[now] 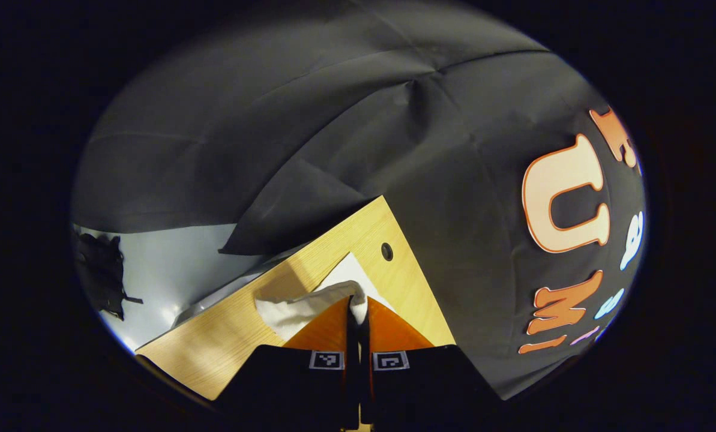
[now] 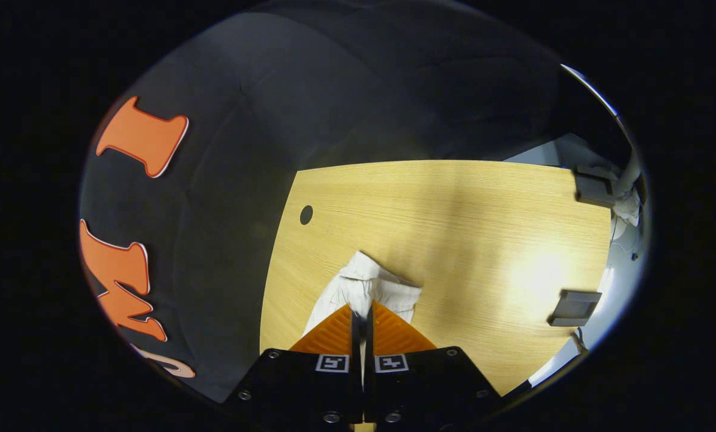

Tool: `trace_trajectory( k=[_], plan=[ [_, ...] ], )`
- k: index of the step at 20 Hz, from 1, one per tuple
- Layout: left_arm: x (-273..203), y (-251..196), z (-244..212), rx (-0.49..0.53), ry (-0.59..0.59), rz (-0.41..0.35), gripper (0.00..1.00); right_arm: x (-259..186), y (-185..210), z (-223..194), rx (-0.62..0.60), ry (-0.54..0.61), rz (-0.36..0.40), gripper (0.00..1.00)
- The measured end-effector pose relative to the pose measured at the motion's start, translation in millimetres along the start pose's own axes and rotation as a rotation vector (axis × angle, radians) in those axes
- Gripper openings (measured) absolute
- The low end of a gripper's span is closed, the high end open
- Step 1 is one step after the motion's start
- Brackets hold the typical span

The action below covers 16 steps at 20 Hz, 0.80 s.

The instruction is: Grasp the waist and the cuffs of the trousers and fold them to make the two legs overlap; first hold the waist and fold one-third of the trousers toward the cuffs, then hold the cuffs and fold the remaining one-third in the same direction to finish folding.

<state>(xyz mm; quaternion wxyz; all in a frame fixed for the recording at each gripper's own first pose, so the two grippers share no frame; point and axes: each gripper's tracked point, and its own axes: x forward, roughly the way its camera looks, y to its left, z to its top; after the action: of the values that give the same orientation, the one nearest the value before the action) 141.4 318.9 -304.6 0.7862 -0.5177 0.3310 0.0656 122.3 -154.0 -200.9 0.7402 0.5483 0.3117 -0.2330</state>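
Pinching white cloth, both sets of jaws stand nearly closed, each with a fold of the trousers (image 1: 309,306) caught between the fingers. In the left gripper view, the left gripper (image 1: 358,309) grips a bunched edge of the fabric right at its fingertips; the cloth spills to the left of the jaws and a flat white layer lies just beyond, toward the far corner of the worktop (image 1: 225,336). In the right gripper view, the right gripper (image 2: 362,312) has a gathered hump of the trousers (image 2: 367,282) rising just ahead of its tips, with the rest trailing down the left side of the jaws near the worktop's (image 2: 454,204) left edge.

Which part each gripper holds, waist or cuff, cannot be told.

Risks, as a judgement: the grips look shallow, on bunched cloth and not a flat hem, so a layer could slip out mid-fold. The fabric sits close to the worktop's corner and edge by the small round hole (image 1: 386,251); a fold carried that way could drape off the worktop. Uneven lift between the two hands would skew the legs.

Two dark blocks (image 2: 574,306) lie near the right edge, well apart from the cloth.
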Motion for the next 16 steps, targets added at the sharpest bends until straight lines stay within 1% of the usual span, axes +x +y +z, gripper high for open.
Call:
trace_trajectory(
  k=[4,9,13,16],
  plan=[
    [36,-2,2,0.021,0.021,0.081,0.04,35,14,2,0.001,0.041,-0.014,0.01],
    [80,2,0,0.039,0.07,0.17,0.04,85,33,3,-0.011,0.095,-0.059,0.01],
    [126,9,-6,0.129,0.133,0.244,0.04,123,47,6,-0.036,0.128,-0.093,0.02],
    [150,6,-6,0.181,0.156,0.272,0.04,150,61,7,-0.017,0.143,-0.072,0.02]
  ],
)
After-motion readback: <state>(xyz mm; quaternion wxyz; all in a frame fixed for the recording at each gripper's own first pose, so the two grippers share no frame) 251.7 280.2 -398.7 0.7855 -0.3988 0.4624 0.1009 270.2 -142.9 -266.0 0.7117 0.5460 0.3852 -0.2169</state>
